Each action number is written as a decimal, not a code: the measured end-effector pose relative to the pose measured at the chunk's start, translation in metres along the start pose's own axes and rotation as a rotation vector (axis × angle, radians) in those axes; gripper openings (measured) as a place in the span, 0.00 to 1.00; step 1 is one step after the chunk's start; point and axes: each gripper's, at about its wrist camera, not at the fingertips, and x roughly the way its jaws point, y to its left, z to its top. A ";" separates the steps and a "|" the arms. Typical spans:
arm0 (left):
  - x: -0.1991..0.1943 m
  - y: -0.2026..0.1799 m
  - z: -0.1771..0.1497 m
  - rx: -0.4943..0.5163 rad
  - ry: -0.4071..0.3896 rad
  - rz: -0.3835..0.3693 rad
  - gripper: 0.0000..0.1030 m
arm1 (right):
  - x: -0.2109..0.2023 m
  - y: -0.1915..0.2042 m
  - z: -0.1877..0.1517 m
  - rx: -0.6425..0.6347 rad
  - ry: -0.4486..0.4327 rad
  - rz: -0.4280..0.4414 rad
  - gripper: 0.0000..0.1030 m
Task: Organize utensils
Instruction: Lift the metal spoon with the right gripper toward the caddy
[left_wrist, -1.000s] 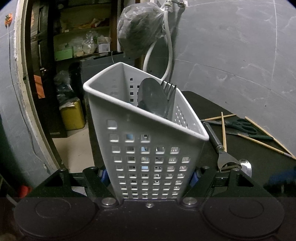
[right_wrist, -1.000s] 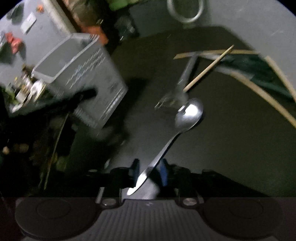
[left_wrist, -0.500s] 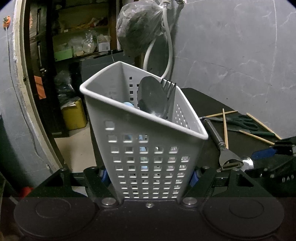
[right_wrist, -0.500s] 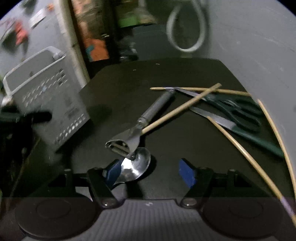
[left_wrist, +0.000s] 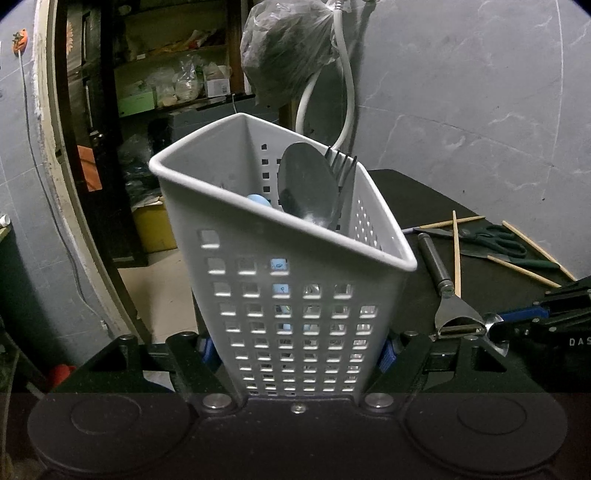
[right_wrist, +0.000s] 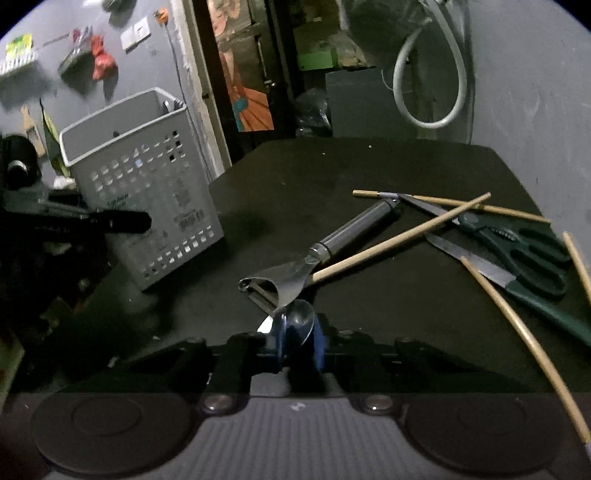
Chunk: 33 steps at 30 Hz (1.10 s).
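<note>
Dark desk (right_wrist: 369, 166), your left gripper (left_wrist: 295, 354) clamped on the white basket (left_wrist: 288, 295), your right gripper (right_wrist: 299, 339) fingers just closed on the spoon (right_wrist: 301, 319) beside the peeler (right_wrist: 295, 273)

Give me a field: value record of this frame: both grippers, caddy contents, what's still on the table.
left gripper: shut on the white caddy, holding it tilted
caddy contents: large spoon, fork, a light blue item
right gripper: jaws have just been closing, now shut on the small spoon
small spoon: bowl lies partly under the peeler head
on the black table: peeler, scissors, knife, chopsticks
</note>
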 end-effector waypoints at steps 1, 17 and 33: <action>0.000 0.000 0.000 0.000 0.000 0.000 0.75 | 0.000 -0.002 0.000 0.013 -0.001 0.007 0.13; 0.001 -0.002 0.000 0.018 0.003 0.002 0.75 | 0.010 -0.017 0.005 0.094 0.022 0.148 0.12; 0.000 -0.001 -0.002 0.007 -0.004 -0.009 0.74 | -0.033 0.004 0.012 0.123 -0.010 0.011 0.01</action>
